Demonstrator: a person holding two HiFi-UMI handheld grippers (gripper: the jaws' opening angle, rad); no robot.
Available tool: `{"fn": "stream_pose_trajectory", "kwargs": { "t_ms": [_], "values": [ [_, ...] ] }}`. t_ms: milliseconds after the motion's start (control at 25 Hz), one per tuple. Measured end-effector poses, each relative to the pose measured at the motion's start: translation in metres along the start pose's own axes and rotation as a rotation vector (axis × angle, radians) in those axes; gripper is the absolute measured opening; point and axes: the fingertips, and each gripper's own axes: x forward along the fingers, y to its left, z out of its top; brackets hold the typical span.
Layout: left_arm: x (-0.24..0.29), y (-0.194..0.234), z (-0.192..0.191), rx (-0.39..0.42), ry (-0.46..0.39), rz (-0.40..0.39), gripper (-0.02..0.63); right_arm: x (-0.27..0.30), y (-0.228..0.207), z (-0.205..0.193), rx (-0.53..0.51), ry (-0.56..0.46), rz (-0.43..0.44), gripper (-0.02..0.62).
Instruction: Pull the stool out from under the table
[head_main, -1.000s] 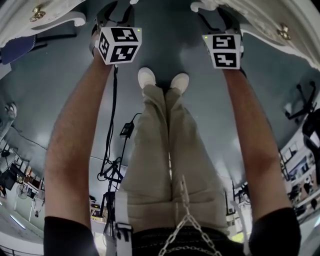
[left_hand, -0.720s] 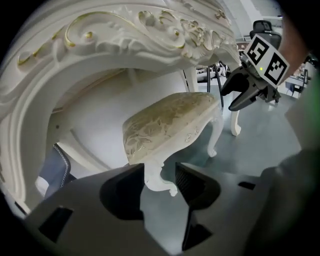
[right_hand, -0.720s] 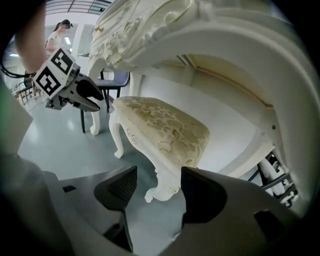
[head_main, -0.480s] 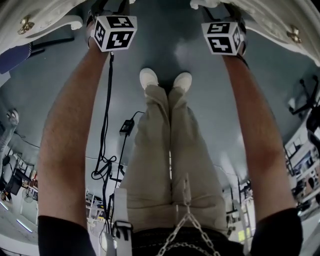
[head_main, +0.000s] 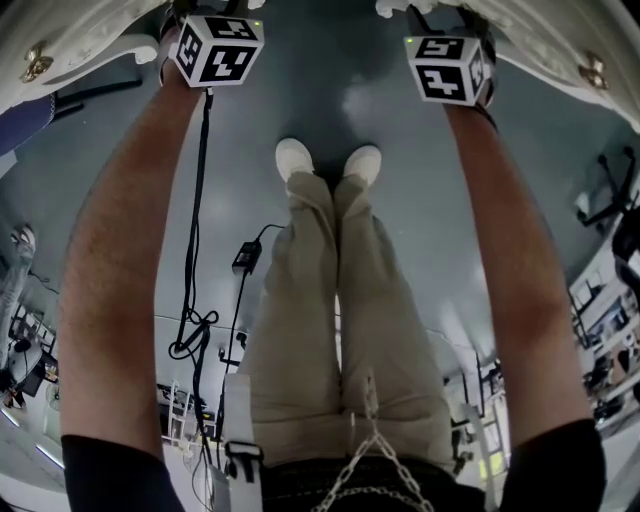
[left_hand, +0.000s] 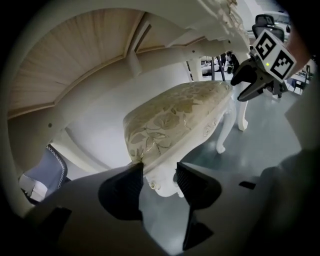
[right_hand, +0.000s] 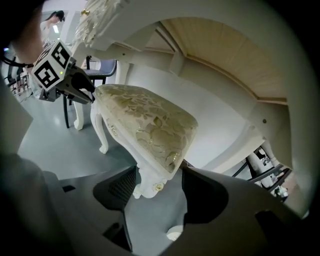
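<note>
Two corners of stool (left_hand: 175, 115) under table (left_hand: 75, 55) straddled: one by left gripper (left_hand: 159, 170), other by right gripper (right_hand: 159, 172); jaws just opened, apart, clamping nothing.

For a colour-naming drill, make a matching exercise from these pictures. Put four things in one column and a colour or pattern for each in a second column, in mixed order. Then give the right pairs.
Things:
1. stool seat
2. shoes
3. trousers
4. floor

Colours:
A. grey
B. gold leaf pattern
C. plain beige
D. white

Pairs: 1-B, 2-D, 3-C, 4-A
</note>
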Motion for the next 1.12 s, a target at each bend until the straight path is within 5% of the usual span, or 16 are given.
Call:
{"fn": "stream_pose_trajectory", "kwargs": {
  "t_ms": [320, 720, 1120],
  "values": [
    [-0.007, 0.012, -0.001, -0.028, -0.030, 0.021, 0.204, 0.015, 0.003, 0.008, 0.012, 0.039, 0.050, 0.268],
    [0.018, 0.013, -0.002, -0.125, 0.098, -0.056, 0.236, 0.009, -0.001, 0.009, 0.092, 0.037, 0.031, 0.264],
    [0.013, 0.005, -0.001, -0.078, 0.072, -0.089, 0.235, -0.023, 0.020, -0.017, 0.140, 0.042, 0.064, 0.230]
  ]
}}
